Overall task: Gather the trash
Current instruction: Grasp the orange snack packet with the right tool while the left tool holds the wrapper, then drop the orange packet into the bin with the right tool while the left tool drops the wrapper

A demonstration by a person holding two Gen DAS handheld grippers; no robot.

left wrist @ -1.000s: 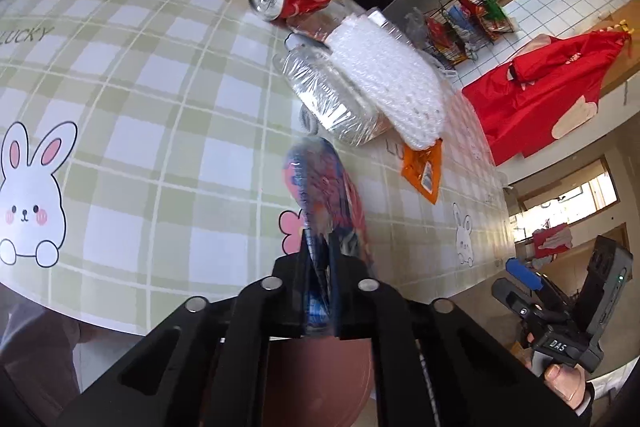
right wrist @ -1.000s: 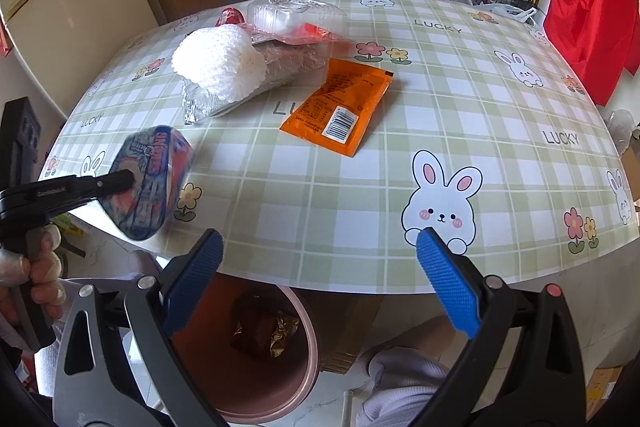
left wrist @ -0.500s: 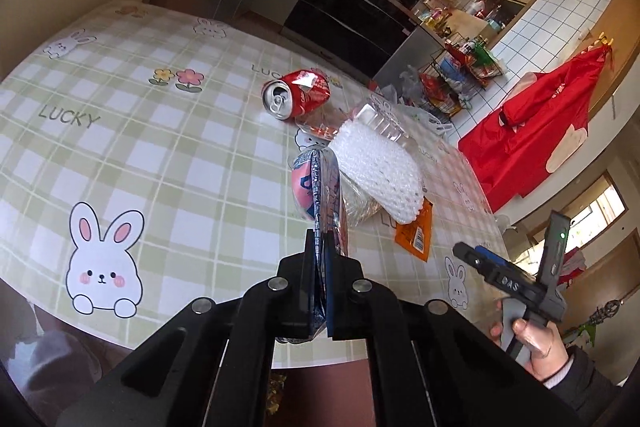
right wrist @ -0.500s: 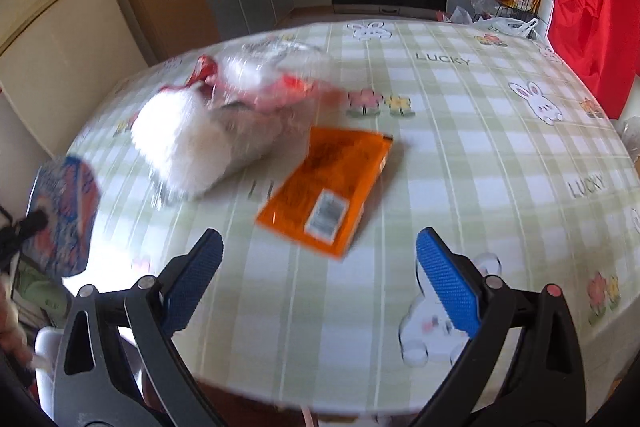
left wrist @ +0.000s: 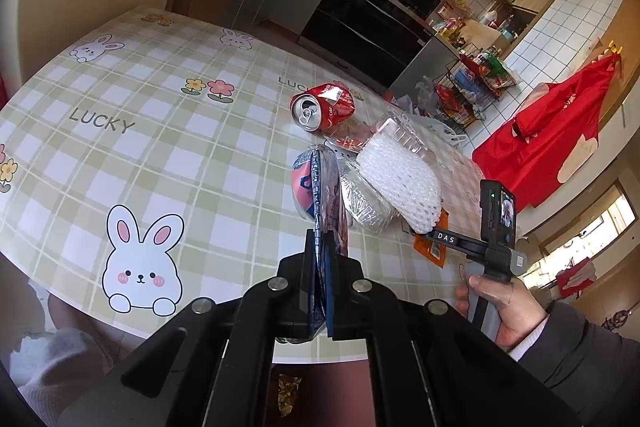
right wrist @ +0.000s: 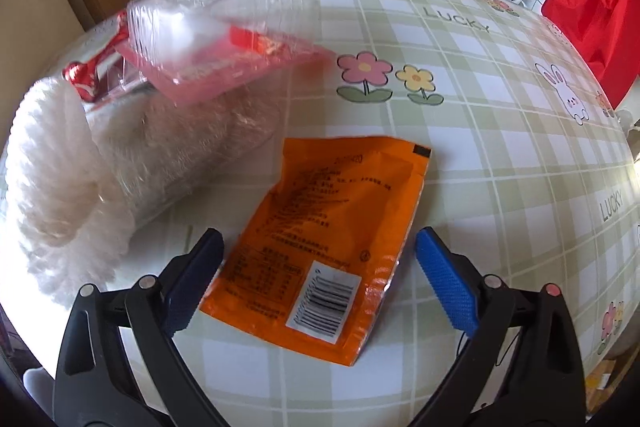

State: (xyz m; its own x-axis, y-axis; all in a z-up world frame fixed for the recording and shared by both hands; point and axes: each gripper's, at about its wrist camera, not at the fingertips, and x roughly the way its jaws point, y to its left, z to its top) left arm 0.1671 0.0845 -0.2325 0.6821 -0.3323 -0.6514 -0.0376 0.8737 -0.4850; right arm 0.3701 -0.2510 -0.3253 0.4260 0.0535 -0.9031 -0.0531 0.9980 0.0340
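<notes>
left gripper (left wrist: 325,267) clamped (tilted down) | right gripper (right wrist: 318,251) – agape

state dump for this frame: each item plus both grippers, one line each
left gripper: shut on blue snack wrapper
blue snack wrapper: pinched edge-on, off the table
right gripper: open, jaws either side of orange packet
orange packet: flat on table, barcode up, not gripped
red can: on its side, dented, tab open
clear clamshell box: empty, resting on the pile
white foam net: lying on table
bin: below table edge, wrapper inside
</notes>
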